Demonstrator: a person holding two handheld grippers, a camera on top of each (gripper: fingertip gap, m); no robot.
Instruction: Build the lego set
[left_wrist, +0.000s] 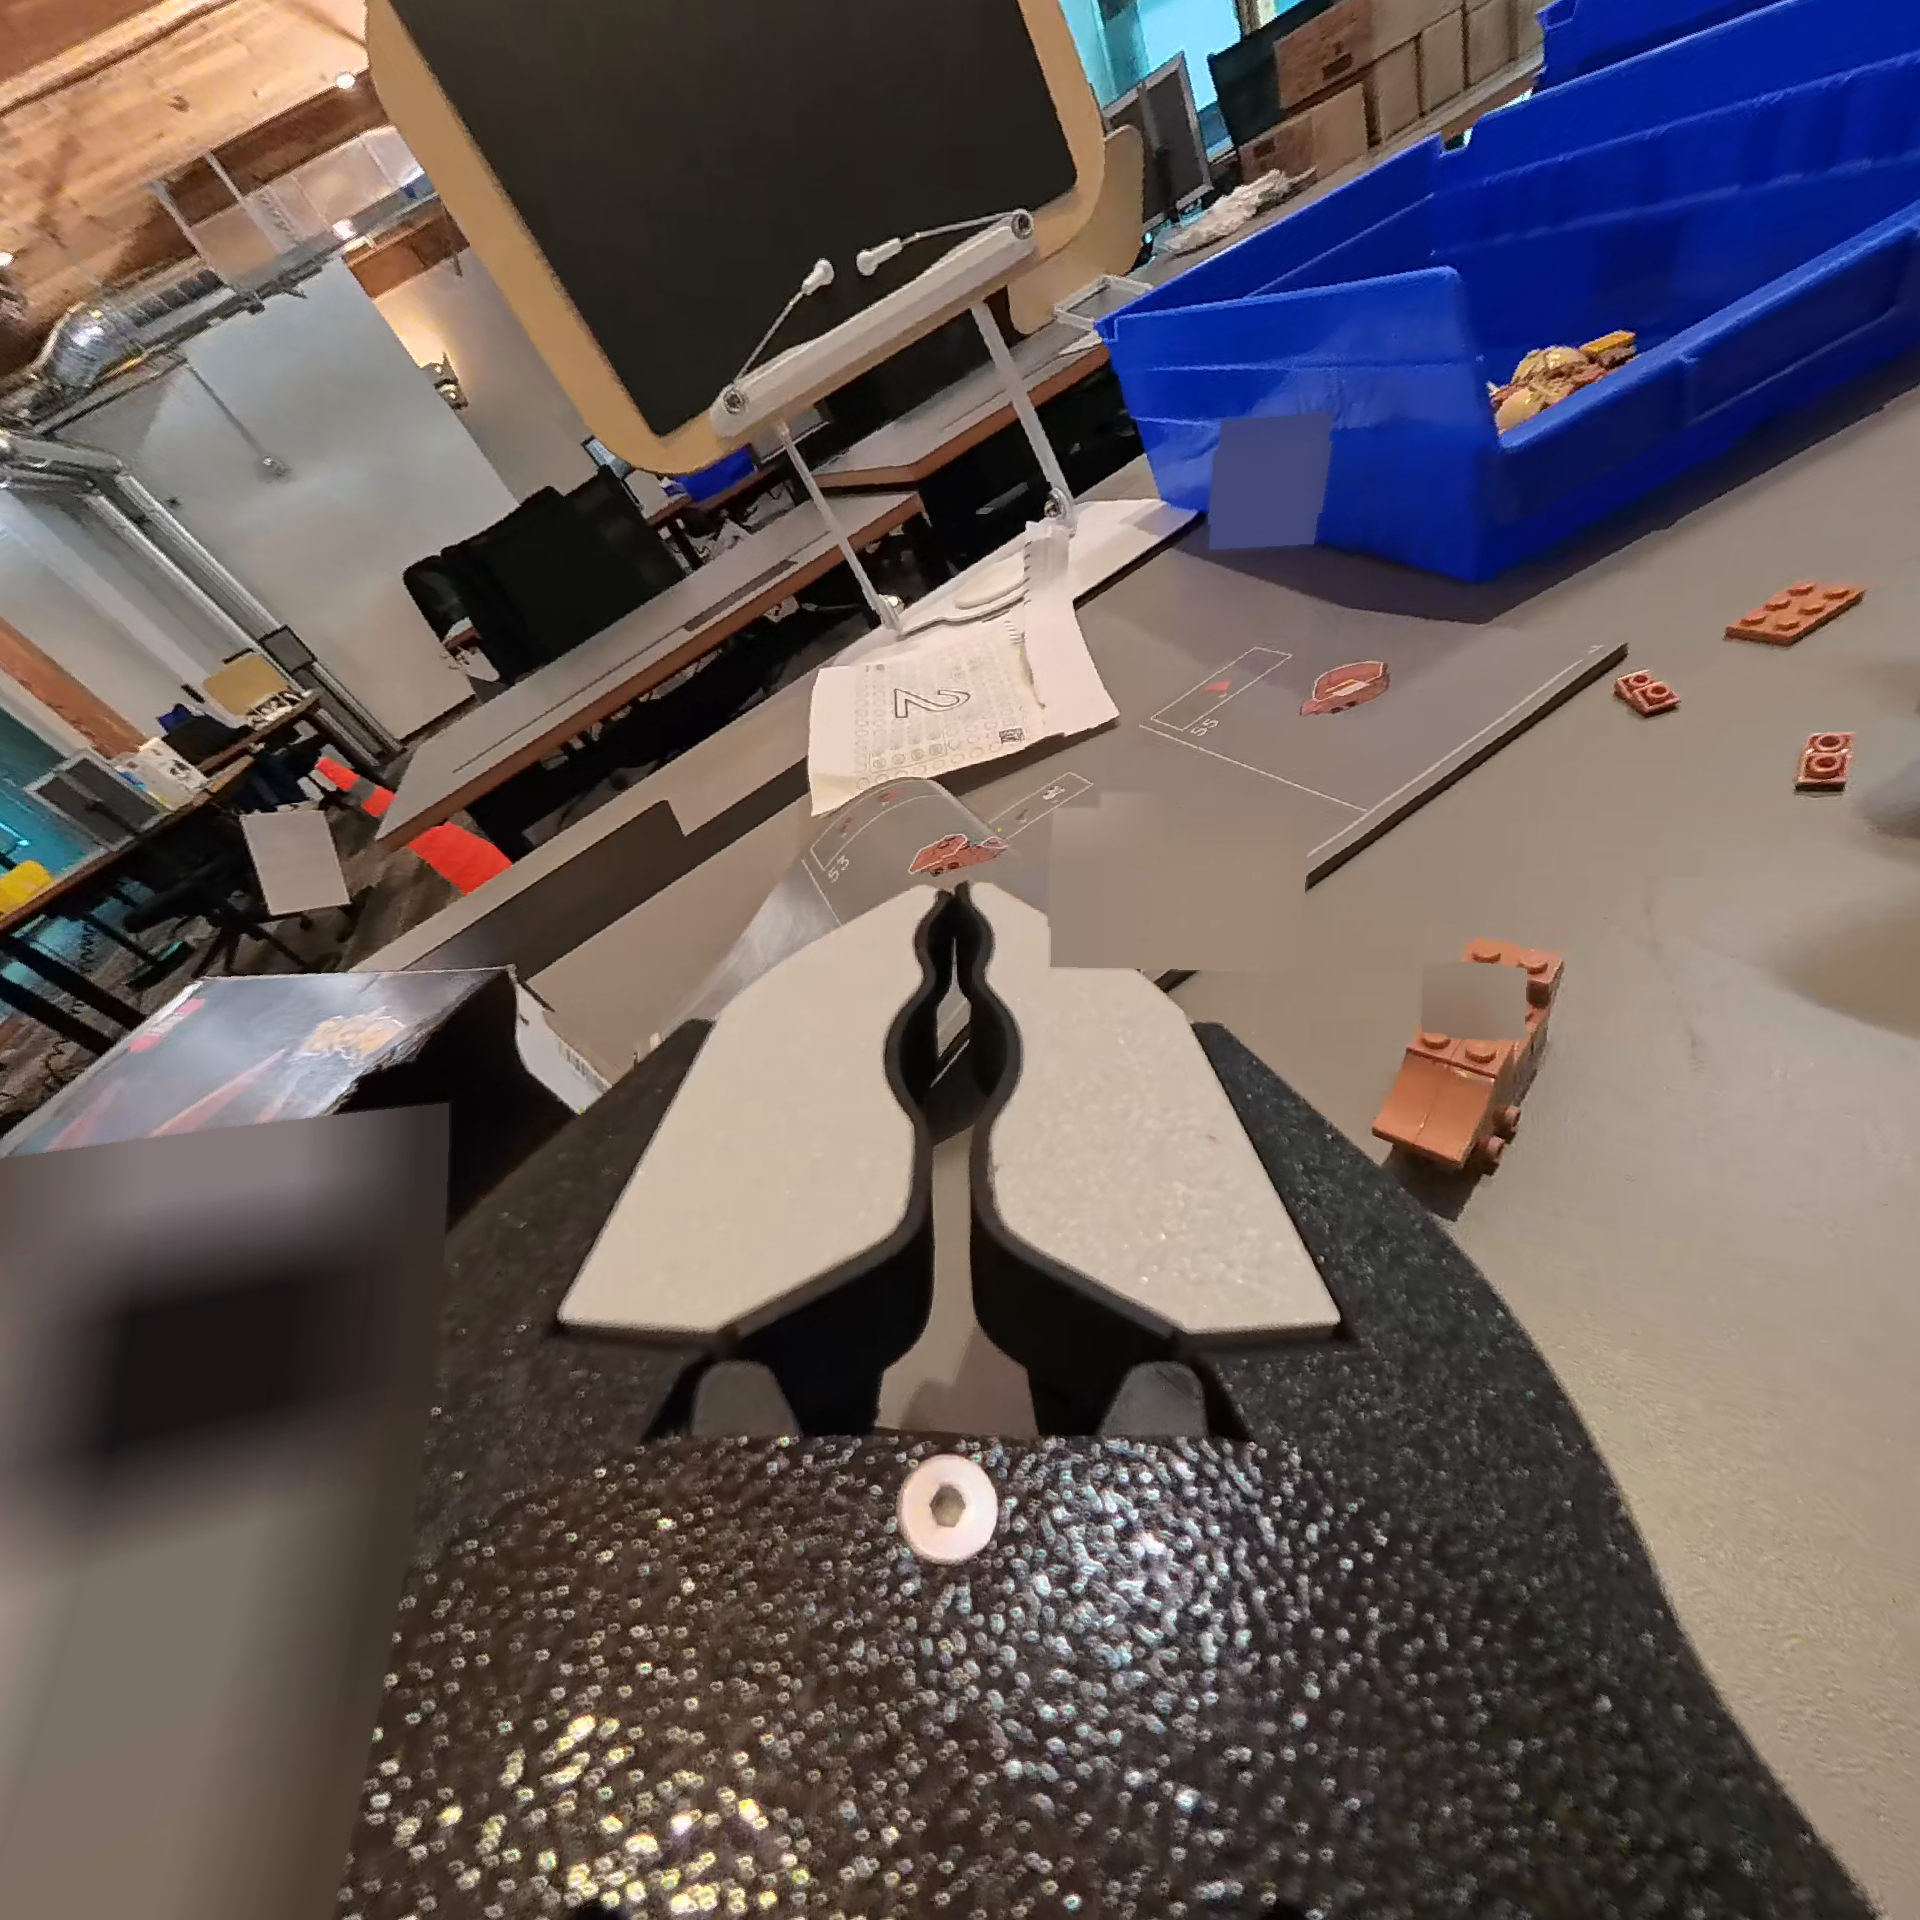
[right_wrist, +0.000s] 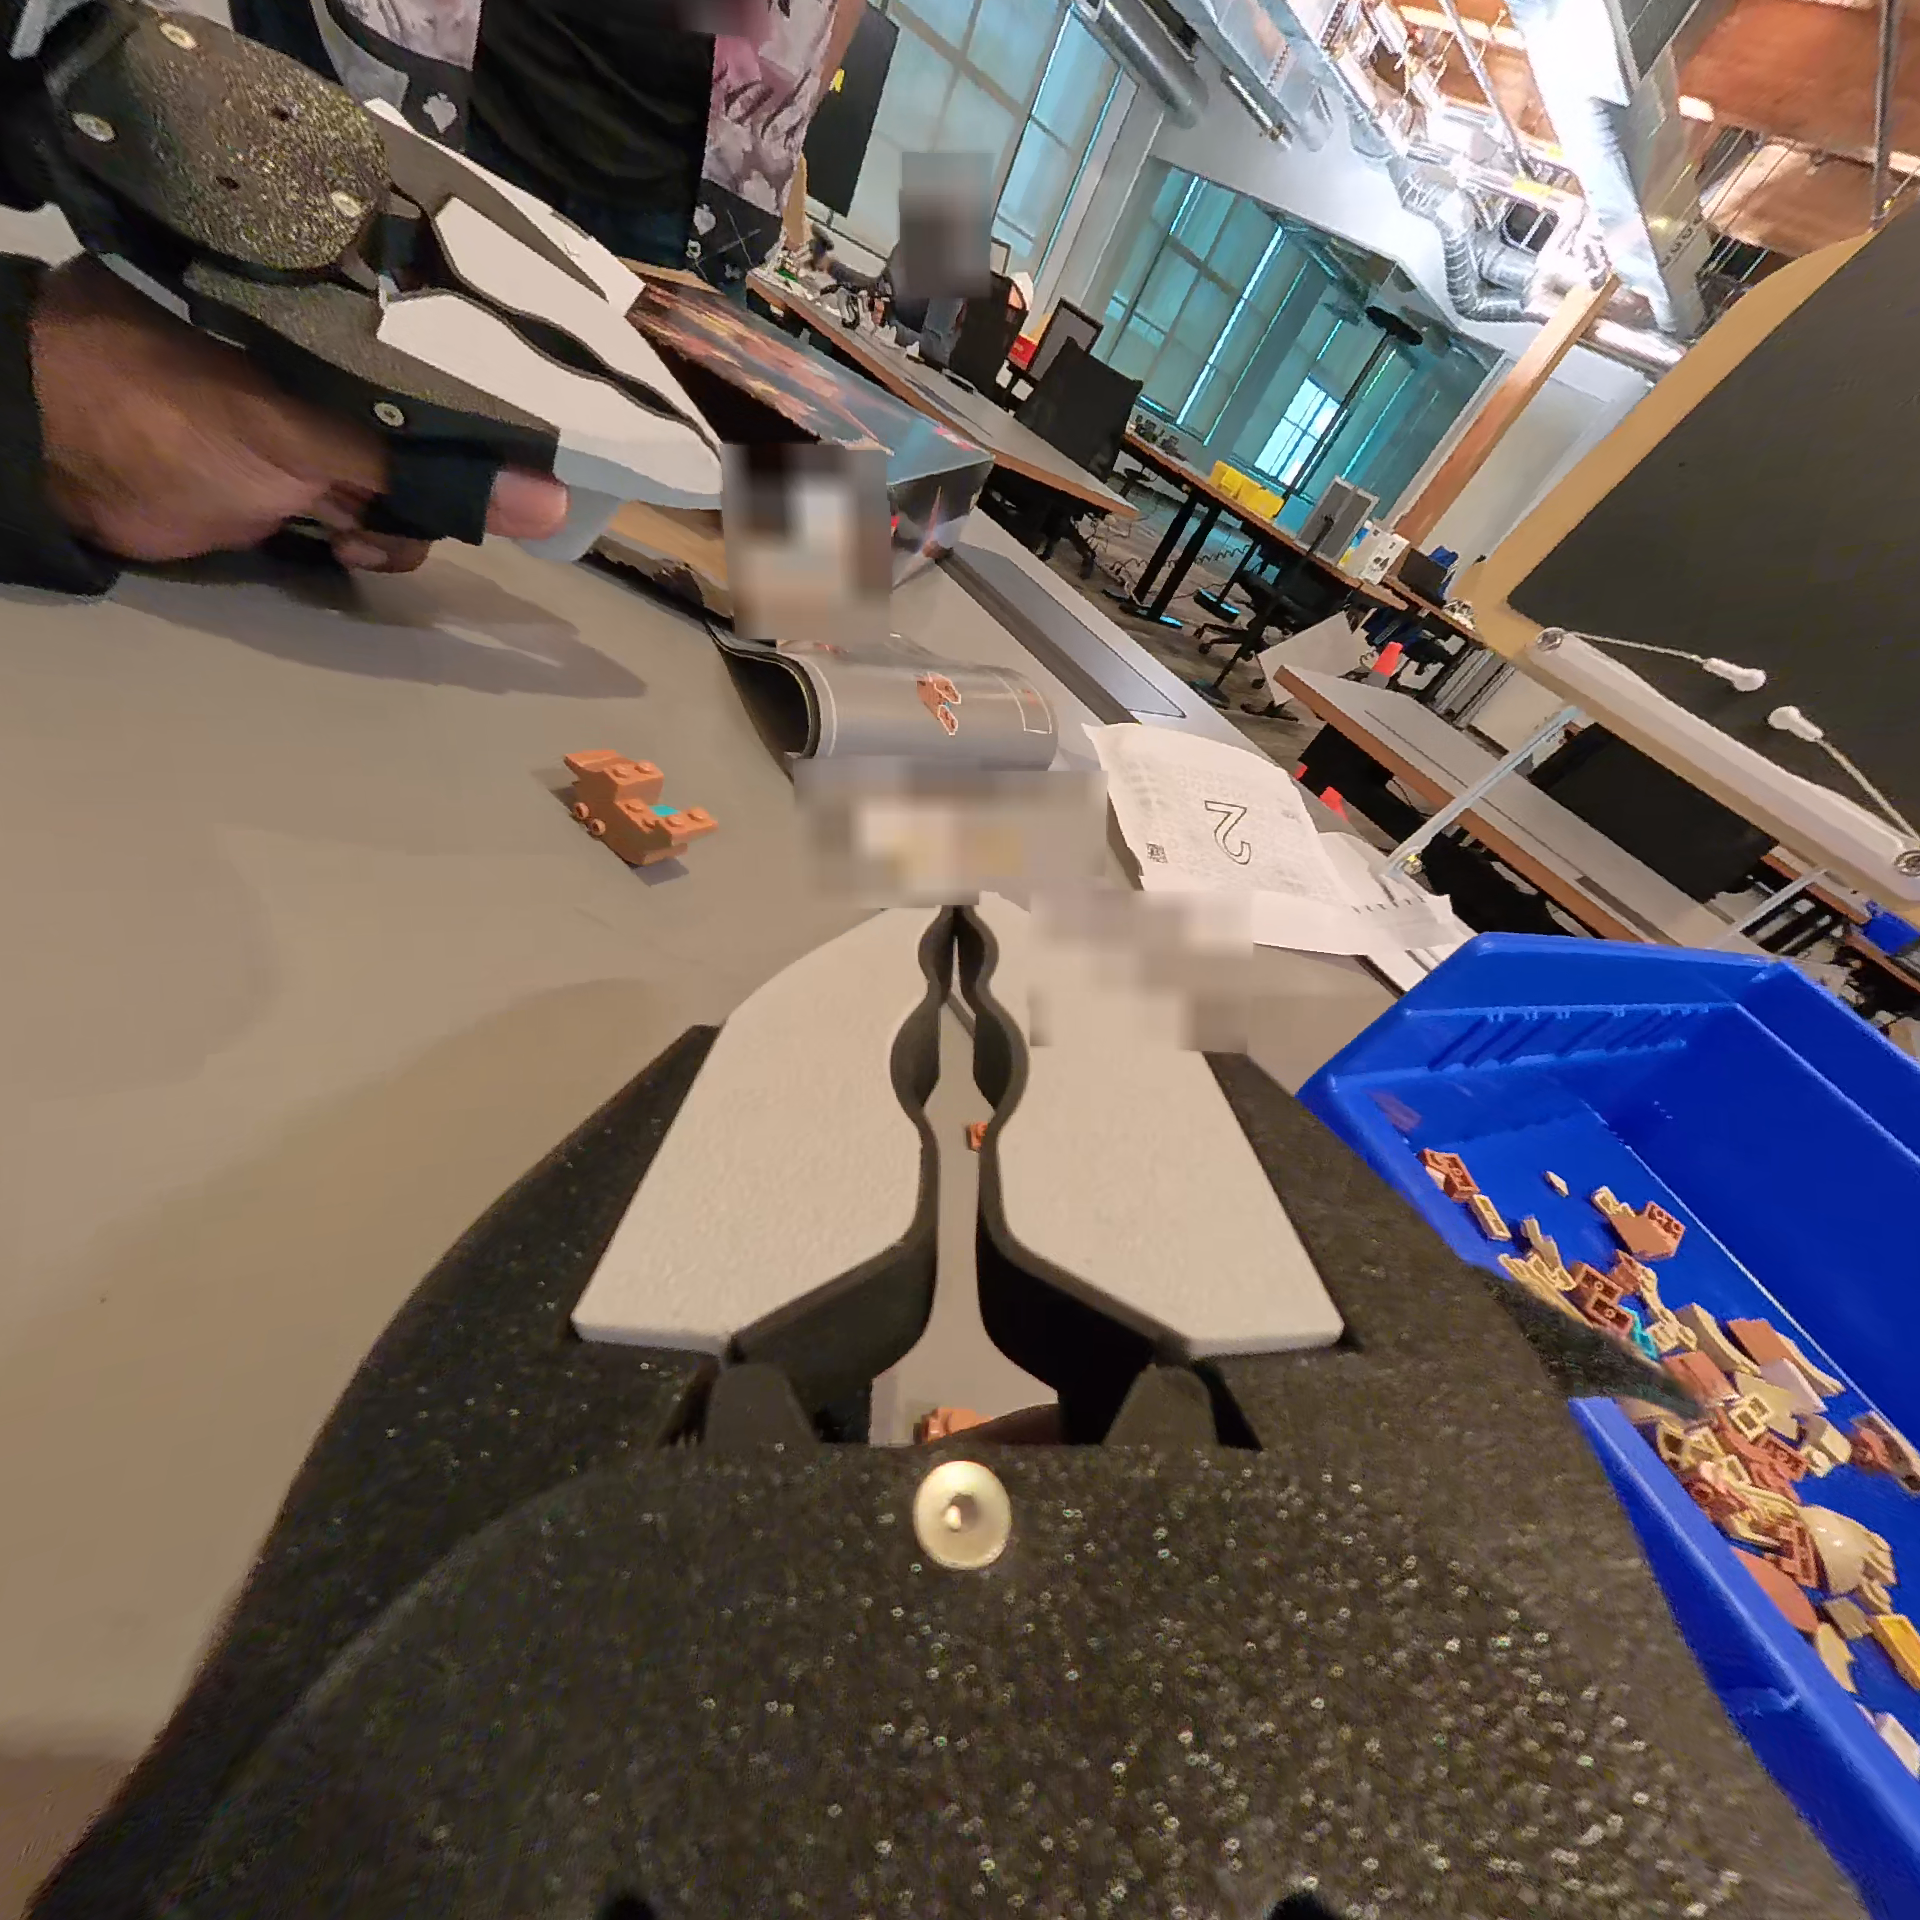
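Observation:
My left gripper (left_wrist: 956, 894) is shut, and its fingertips pinch the edge of a glossy page (left_wrist: 894, 831) of an open instruction booklet (left_wrist: 1403, 727). The page arches up off the booklet. The right wrist view shows this gripper (right_wrist: 712, 478) raised at the upper left, held in a hand, with the curled page (right_wrist: 935, 717) below it. My right gripper (right_wrist: 956, 914) is shut and hovers over the grey table just before the booklet. A small brown brick build (left_wrist: 1465, 1060) stands on the table right of my left gripper, and it also shows in the right wrist view (right_wrist: 634, 810).
A blue bin (right_wrist: 1558, 1039) with many small brown and tan pieces stands right of my right gripper, and also shows at the back right (left_wrist: 1351, 499). Loose brown plates (left_wrist: 1792, 613) lie near it. A white printed sheet (left_wrist: 935, 717), a dark box (left_wrist: 260, 1039) and a black board on a stand (left_wrist: 727, 187) surround the booklet. There is about 20 cm between the tips of the two grippers.

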